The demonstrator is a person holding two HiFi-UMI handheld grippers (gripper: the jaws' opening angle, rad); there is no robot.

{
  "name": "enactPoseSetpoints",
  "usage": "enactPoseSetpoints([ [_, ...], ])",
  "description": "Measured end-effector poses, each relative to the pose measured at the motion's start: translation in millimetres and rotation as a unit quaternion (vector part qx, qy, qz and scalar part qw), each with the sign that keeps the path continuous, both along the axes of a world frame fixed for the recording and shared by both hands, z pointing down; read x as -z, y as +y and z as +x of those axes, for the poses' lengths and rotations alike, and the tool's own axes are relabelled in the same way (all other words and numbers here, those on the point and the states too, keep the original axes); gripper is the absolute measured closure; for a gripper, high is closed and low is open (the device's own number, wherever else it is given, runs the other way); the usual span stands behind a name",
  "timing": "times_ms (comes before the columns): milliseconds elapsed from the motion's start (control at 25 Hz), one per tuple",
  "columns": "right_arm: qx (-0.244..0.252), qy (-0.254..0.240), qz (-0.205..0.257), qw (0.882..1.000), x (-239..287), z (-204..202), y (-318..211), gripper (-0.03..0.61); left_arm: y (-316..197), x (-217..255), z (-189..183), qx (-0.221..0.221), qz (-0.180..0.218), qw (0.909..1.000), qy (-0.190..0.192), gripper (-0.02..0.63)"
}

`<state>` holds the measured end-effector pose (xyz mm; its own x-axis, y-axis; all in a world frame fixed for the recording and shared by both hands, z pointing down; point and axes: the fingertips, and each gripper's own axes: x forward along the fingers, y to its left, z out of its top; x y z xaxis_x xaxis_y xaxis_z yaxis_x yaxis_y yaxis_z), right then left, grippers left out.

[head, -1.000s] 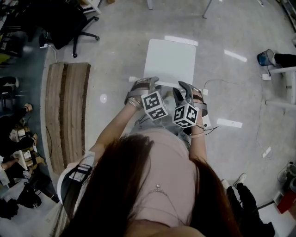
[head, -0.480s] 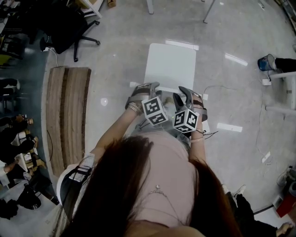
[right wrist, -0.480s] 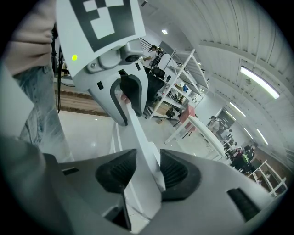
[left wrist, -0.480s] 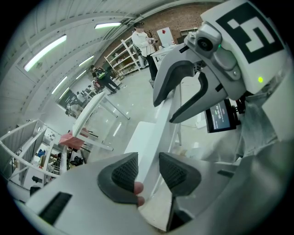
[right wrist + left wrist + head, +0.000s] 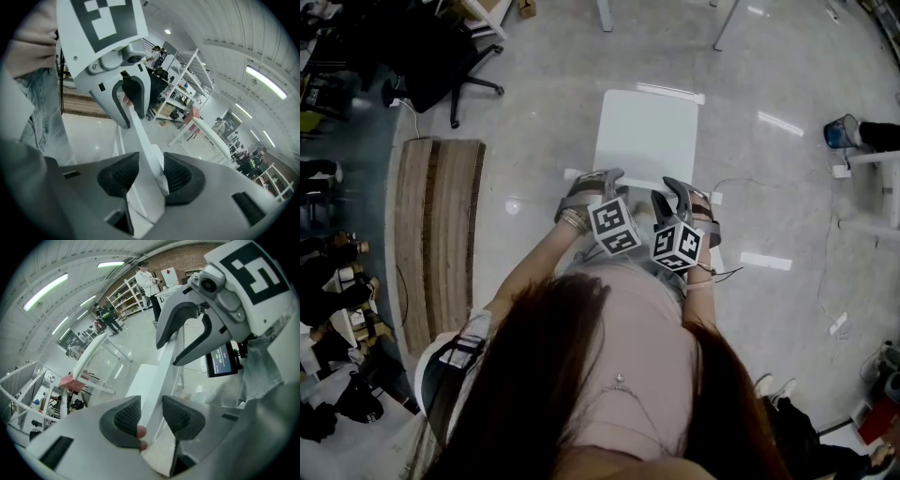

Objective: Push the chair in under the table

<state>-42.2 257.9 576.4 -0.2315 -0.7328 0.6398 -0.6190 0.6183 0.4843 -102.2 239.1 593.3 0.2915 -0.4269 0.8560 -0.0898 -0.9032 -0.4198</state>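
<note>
A white chair [image 5: 645,131] stands on the grey floor with its seat pointing away from me. My left gripper [image 5: 592,178] and right gripper [image 5: 680,187] sit side by side on the top edge of its backrest. In the left gripper view the white backrest [image 5: 161,376] runs between the two pads and touches both, so the left gripper [image 5: 151,416] is shut on it. The right gripper [image 5: 151,176] clamps the same backrest [image 5: 145,154] in the same way. A white table [image 5: 91,355] stands beyond the chair. Only its legs [image 5: 605,14] show in the head view.
A black office chair [image 5: 441,56] stands at the far left. A long wooden board [image 5: 441,234] lies on the floor left of me. People sit at the left edge [image 5: 328,272]. Cables [image 5: 741,178] trail on the floor at the right. Shelving [image 5: 183,75] stands in the background.
The floor, board and table legs have slid a little down the head view as I move forward with the chair. Both grippers keep the same hold on the backrest.
</note>
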Motion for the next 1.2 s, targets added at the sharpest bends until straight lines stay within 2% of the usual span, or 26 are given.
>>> enactPoseSetpoints([
  [1200,0.016,0.003,-0.002,1.000,4.0,29.3,-49.5,0.408,-46.6,2.9,30.0,0.021,-0.011,0.9997,0.000,0.462],
])
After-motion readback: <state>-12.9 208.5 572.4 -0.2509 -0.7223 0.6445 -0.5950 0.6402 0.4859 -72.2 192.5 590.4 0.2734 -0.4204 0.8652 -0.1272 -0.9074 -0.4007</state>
